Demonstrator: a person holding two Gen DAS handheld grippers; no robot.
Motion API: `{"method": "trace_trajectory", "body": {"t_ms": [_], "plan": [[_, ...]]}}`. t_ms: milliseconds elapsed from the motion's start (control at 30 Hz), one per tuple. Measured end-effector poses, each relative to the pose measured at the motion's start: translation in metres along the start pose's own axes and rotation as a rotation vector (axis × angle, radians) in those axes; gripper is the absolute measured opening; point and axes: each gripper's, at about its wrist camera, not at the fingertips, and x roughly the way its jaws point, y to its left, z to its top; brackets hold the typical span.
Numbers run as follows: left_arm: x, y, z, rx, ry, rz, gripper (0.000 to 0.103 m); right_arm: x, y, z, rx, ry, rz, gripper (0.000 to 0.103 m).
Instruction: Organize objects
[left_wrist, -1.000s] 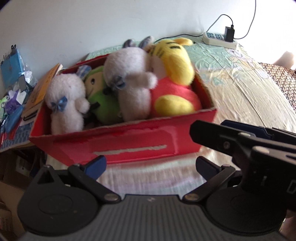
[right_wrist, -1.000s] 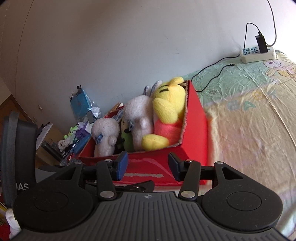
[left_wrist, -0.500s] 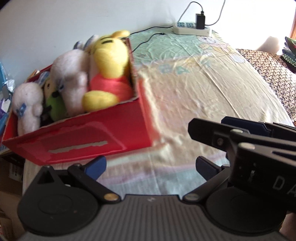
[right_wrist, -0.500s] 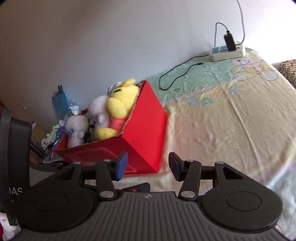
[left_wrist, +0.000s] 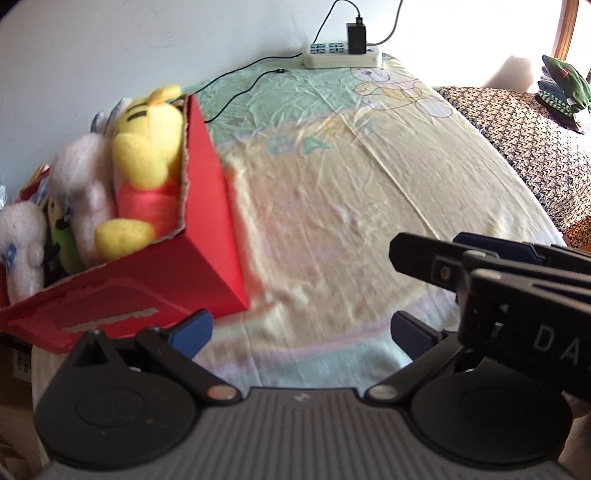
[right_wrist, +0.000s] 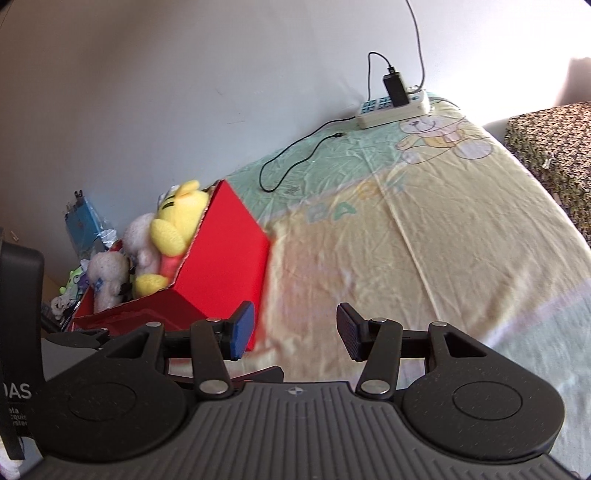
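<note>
Pale, wrinkled bedsheet (left_wrist: 332, 206) covers a bed that runs back to a plain white wall, yellow in the middle and mint green at the far edge, printed with a cartoon bear and letters. Most of the sheet lies bare between the left edge and a dark patterned blanket (left_wrist: 517, 140) along the right edge.

At the bed's left edge stands a red cardboard box (left_wrist: 207, 221), open-topped, with a torn corrugated rim and smooth flat sides. Packed upright inside are fuzzy plush toys: a yellow bear in a red shirt (left_wrist: 147, 173) against the box's right wall, a greyish-white plush (left_wrist: 81, 184) beside it, a small green one (left_wrist: 62, 240) partly hidden, and a white plush with a blue bow (left_wrist: 22, 236) at the left end.

By the far edge against the wall lies a white power strip (right_wrist: 395, 107) with a black charger plugged in; a thin black cable (right_wrist: 295, 158) curls over the green cloth.

Both tools hover over the sheet near its front edge. The left tool (left_wrist: 301, 330) is spread wide and holds nothing; the right tool (right_wrist: 295, 328), with blue ribbed pads, is also parted and empty.
</note>
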Motion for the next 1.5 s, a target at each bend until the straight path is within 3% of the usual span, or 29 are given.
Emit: {"method": "trace_trajectory", "body": {"t_ms": [300,667,800,900,1333,1500], "plan": [[-0.002,-0.014,0.006,0.0,-0.023,-0.024,0.103,-0.01,-0.017,0.002,0.01,-0.014,-0.086,0.053],[-0.002,-0.019,0.004,-0.022,-0.02,0.04,0.103,-0.013,-0.03,0.004,0.01,-0.032,-0.166,0.053],[-0.003,-0.018,0.002,-0.004,-0.011,0.095,0.103,-0.011,-0.028,0.004,0.01,-0.032,-0.178,0.053],[-0.01,-0.012,0.003,0.003,-0.03,0.114,0.103,-0.009,-0.022,0.004,0.004,-0.035,-0.183,0.056],[-0.05,0.031,0.017,-0.007,-0.118,0.061,0.103,-0.013,0.018,0.017,-0.016,-0.088,-0.267,0.057],[-0.059,0.062,0.022,-0.021,-0.116,0.034,0.103,-0.016,0.041,0.024,0.007,-0.099,-0.308,0.057]]}}
